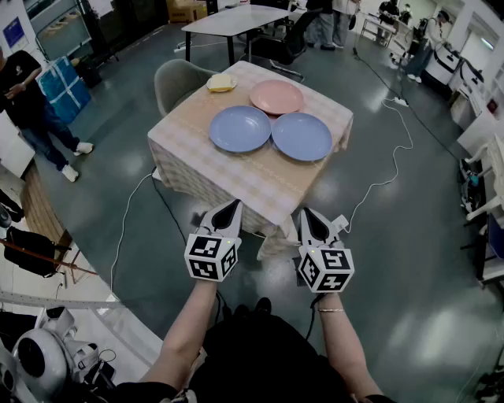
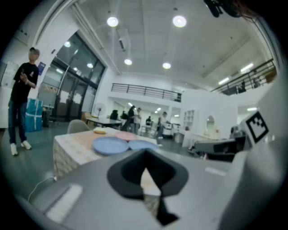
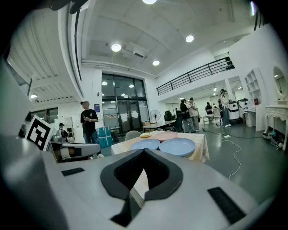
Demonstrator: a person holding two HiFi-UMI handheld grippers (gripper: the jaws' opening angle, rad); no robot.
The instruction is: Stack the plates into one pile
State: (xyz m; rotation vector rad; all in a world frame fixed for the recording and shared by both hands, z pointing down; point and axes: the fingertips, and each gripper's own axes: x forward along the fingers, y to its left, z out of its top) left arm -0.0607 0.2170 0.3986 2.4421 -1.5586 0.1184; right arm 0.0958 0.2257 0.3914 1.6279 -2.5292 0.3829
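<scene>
Two blue plates (image 1: 239, 128) (image 1: 302, 136) lie side by side on the table (image 1: 276, 185), with a pink plate (image 1: 276, 96) behind them and a small yellow plate (image 1: 222, 83) at the far left corner. My left gripper (image 1: 230, 208) and right gripper (image 1: 308, 215) hover in front of the table's near edge, both shut and empty. The left gripper view shows the blue plate (image 2: 110, 145) ahead over its shut jaws. Both blue plates (image 3: 145, 144) (image 3: 177, 146) appear ahead in the right gripper view.
A grey chair (image 1: 177, 82) stands at the table's far left. White cables (image 1: 390, 161) run over the floor to the right and left of the table. A person (image 1: 31, 110) stands at the left. Another table (image 1: 236, 20) is farther back.
</scene>
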